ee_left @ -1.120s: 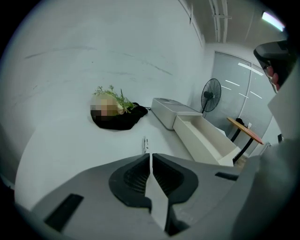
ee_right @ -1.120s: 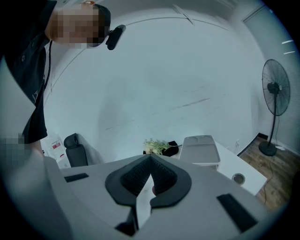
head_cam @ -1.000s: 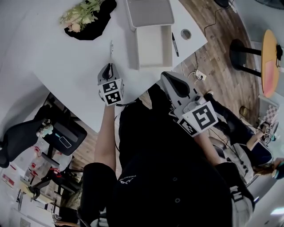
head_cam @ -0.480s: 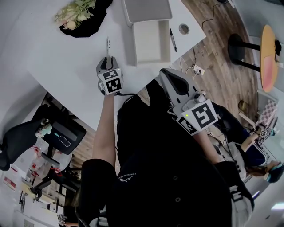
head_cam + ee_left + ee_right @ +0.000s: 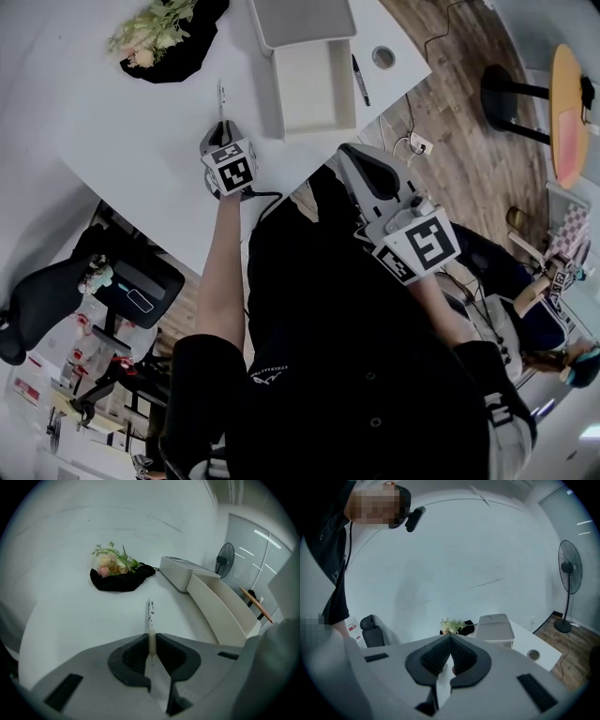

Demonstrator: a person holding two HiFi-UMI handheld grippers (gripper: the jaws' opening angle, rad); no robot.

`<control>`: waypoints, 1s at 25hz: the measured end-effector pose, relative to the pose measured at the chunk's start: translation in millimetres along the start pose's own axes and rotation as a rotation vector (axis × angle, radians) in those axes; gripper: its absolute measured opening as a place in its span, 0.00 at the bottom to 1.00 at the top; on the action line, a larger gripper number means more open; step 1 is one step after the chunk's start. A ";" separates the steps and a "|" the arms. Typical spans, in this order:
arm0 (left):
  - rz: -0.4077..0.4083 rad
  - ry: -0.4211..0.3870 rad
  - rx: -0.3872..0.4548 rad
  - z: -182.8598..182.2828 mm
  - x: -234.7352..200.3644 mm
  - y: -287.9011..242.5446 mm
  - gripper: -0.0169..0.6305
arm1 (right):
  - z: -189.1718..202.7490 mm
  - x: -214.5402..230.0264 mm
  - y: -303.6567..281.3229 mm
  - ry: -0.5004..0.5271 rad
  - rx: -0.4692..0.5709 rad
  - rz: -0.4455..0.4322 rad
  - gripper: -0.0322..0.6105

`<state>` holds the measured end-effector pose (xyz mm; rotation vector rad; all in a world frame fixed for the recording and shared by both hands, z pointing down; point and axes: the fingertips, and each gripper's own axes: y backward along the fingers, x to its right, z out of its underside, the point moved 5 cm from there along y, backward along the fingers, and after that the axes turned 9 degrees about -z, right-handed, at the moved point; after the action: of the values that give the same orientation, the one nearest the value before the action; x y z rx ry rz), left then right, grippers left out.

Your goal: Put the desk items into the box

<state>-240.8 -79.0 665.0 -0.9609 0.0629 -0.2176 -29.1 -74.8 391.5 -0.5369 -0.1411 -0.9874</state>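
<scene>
Two pens are on view: a white pen [image 5: 222, 94] at nine o'clock from the box [image 5: 319, 89], a black pen [image 5: 360, 80] at three. One box, one bouquet [image 5: 150, 33], one cloth [image 5: 192, 47], one table [image 5: 141, 131].

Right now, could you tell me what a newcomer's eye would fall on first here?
The left gripper is shut on a white pen that points out over the white desk. Ahead and to its right lies the open box, and flowers rest on a black cloth at the desk's far left.
</scene>
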 end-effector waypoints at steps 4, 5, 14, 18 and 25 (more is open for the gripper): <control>-0.002 0.011 0.037 -6.2 -1.4 6.9 0.11 | 0.6 1.3 4.6 0.000 0.007 0.003 0.05; 0.000 0.011 0.046 -7.8 -0.6 9.1 0.11 | 0.9 1.9 6.2 0.000 0.009 0.004 0.05; -0.007 -0.018 0.121 -18.4 8.3 34.0 0.11 | -0.8 5.3 19.2 0.007 0.024 -0.011 0.05; -0.015 -0.031 0.171 -26.5 11.5 53.9 0.11 | -1.3 7.5 26.1 0.010 0.030 -0.034 0.05; -0.020 0.007 0.268 -48.1 17.4 99.2 0.11 | -8.3 14.9 34.3 0.026 0.058 -0.091 0.05</control>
<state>-215.5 -66.6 557.0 -0.6939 0.0296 -0.2417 6.3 -75.3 377.0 -0.4677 -0.1711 -1.0756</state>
